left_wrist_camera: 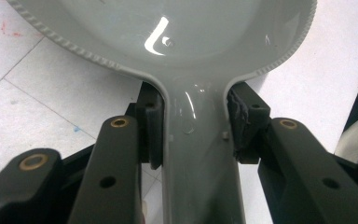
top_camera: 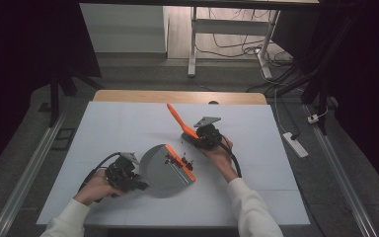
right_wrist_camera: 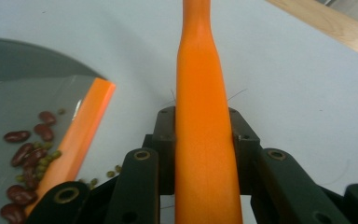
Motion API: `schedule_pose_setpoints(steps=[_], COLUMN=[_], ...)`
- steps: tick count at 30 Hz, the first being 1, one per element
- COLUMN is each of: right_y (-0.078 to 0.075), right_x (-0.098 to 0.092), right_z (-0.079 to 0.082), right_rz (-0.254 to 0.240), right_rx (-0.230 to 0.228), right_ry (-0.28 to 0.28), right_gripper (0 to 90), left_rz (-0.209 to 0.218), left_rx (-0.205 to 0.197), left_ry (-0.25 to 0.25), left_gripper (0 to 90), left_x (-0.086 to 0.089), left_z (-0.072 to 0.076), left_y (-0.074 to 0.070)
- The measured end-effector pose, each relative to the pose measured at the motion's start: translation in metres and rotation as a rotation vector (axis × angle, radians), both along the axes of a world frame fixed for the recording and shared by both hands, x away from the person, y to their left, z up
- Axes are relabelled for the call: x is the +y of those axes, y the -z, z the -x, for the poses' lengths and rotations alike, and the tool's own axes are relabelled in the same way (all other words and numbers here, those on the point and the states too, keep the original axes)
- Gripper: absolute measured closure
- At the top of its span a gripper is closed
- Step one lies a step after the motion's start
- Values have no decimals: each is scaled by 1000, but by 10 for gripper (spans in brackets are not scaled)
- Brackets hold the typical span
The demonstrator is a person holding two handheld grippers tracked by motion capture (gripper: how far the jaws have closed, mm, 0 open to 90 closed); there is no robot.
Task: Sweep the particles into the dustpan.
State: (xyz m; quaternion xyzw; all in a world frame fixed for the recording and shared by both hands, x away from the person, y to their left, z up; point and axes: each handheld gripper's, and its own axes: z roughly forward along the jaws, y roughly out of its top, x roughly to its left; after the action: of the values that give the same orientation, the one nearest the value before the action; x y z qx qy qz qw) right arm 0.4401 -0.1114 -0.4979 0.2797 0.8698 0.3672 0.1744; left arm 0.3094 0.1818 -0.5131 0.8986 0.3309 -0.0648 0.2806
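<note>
Meanwhile, each gripper clamps one half of a dustpan-and-brush set above the white table (top_camera: pixel 128 123).

At about seven o'clock from the table's middle, the left gripper (top_camera: pixel 140 185) has its jaws tight on the handle of the grey dustpan (top_camera: pixel 160 168), whose orange front lip (top_camera: pixel 182 165) faces two o'clock with red beans (top_camera: pixel 171 159) and small green ones lying against it. Just beyond, at two o'clock, the right gripper (top_camera: pixel 197 137) pinches the orange brush handle (top_camera: pixel 177 118), which tilts up toward eleven o'clock.
</note>
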Motion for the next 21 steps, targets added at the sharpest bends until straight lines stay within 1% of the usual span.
schedule_pose_setpoints(steps=[1,4,6,7,9,10,13,15,16,18,20,21], right_y=[0,0,0,0,0,0,0,0,0,0,0,0], right_x=[1,3,5,7,8,9,10,11,11,11,14,16], right_z=[2,7,11,13,15,17,19,21,22,23,25,26], right_rz=[10,19,40,42,51,52,37,44,33,-7,-2,-2], right_rx=[-1,1,-8,-5,-16,-17,-4,-7,2,38,30,35], right_ry=[-6,-26,-46,-54,-78,-78,-95,-102,-104,-120,-127,-127], right_gripper=[699,698,697,697,697,697,697,697,698,698,698,698], left_rz=[0,-1,-2,-3,-2,-3,-7,-9,-10,-11,-12,-12], left_rx=[0,0,-1,-1,2,3,4,4,4,4,3,3], left_ry=[0,0,-2,-2,-3,-2,0,-1,0,0,1,0], left_gripper=[615,615,616,615,616,615,616,616,616,616,616,616], left_x=[0,0,0,0,0,0,-1,-1,-1,-1,-1,-1], left_z=[0,0,0,0,0,0,0,0,0,0,0,0], left_y=[0,0,0,0,0,0,1,1,1,1,1,1])
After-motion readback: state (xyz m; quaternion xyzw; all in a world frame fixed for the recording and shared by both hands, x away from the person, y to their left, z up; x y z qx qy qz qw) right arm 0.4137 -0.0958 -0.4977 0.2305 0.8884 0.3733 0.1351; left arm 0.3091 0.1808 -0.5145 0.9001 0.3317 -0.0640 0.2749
